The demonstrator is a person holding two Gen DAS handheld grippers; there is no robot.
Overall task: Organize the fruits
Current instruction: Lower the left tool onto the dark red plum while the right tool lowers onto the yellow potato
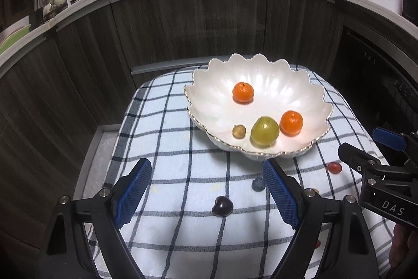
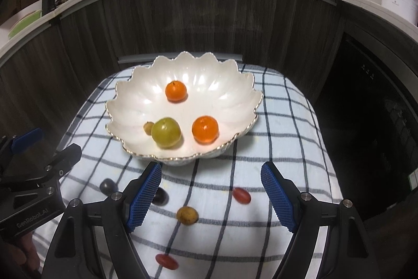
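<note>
White and scalloped, the bowl (image 2: 122, 106) is taken as the landmark; it stands on a checked cloth (image 2: 287, 148) and is already loaded with two oranges (image 2: 205, 129), a green fruit (image 2: 166, 132) and a small brown fruit (image 2: 148, 127).

Loose fruit is found on the cloth in front of the bowl: a dark plum (image 1: 222, 205) and a bluish berry (image 1: 258, 184) on the left side, a brown fruit (image 2: 187, 215) and a red grape (image 2: 241, 195) directly in front, a second red grape (image 2: 166, 261) furthest from the bowl, and a dark fruit (image 2: 160, 196) partly hidden behind a pad of the right gripper.

Both jaws are held wide apart and nothing is gripped. The left gripper (image 1: 207, 191) is poised above the plum; the right gripper (image 2: 211, 194) is poised above the brown fruit and the first red grape. No contact is seen.

The step in hand is judged to be the approach to the loose fruit, with collection into the bowl partly done. For the next move, each gripper is to be lowered until one fruit lies between its pads, then closed gently, since small round fruit is likely to roll or bruise. One fruit per gripper should be selected so that neighbours are not disturbed.
</note>
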